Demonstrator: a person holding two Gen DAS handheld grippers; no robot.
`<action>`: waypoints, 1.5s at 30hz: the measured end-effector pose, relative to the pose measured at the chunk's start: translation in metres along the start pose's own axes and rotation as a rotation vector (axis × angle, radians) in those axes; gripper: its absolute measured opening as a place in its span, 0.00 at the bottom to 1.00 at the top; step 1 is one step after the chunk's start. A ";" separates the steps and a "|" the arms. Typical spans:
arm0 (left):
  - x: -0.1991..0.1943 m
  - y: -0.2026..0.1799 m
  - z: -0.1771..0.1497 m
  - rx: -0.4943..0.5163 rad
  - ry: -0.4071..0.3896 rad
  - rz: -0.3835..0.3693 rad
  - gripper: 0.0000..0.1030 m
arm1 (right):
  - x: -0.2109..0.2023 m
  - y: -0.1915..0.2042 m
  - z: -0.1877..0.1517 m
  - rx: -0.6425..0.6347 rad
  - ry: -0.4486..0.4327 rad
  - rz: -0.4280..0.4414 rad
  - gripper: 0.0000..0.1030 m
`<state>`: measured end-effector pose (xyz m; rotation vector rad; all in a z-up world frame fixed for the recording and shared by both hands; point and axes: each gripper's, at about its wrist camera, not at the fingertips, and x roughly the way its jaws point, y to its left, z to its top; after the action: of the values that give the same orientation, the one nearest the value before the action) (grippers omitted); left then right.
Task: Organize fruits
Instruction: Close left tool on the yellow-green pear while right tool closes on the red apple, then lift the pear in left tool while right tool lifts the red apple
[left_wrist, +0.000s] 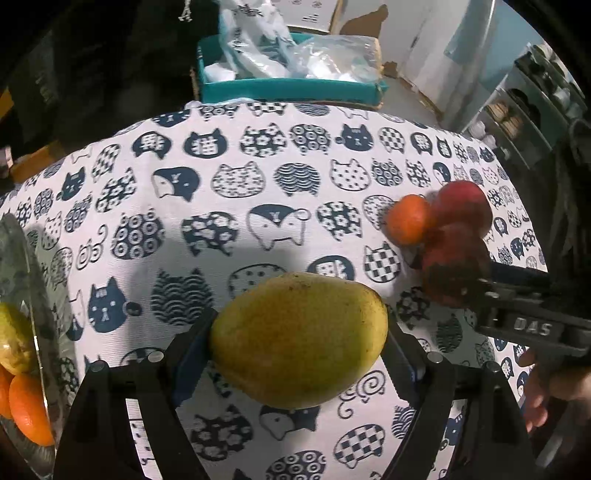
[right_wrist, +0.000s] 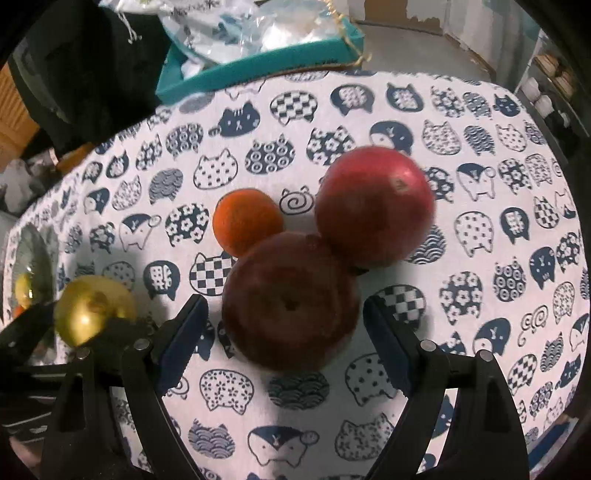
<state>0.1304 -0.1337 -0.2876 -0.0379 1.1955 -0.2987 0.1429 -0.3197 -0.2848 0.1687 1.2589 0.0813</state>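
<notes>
Mango (left_wrist: 299, 339): clamped between left gripper (left_wrist: 299, 345) pads. Near red apple (right_wrist: 291, 302): sat between spread fingers of right gripper (right_wrist: 286, 343), untouched.

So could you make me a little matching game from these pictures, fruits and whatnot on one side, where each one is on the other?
Things:
1. mango
2. near red apple
3. loose orange
4. teal box

Places:
A. beyond the table's far edge, holding plastic bags
B. gripped between the left tongs
C. on the cloth, between the open right tongs, not gripped
D. on the cloth, beside both apples

Pairs: 1-B, 2-C, 3-D, 4-A
</notes>
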 end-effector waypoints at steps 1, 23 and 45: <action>-0.001 0.002 0.000 -0.004 -0.001 0.001 0.83 | 0.004 0.001 0.001 -0.004 0.006 -0.009 0.82; -0.025 0.015 -0.006 -0.033 -0.031 0.003 0.83 | 0.002 0.007 -0.017 -0.062 -0.034 -0.089 0.69; -0.116 0.023 -0.010 -0.048 -0.194 0.037 0.83 | -0.097 0.047 -0.015 -0.123 -0.242 -0.092 0.69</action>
<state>0.0877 -0.0819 -0.1899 -0.0845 1.0092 -0.2289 0.1004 -0.2875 -0.1901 0.0126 1.0149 0.0569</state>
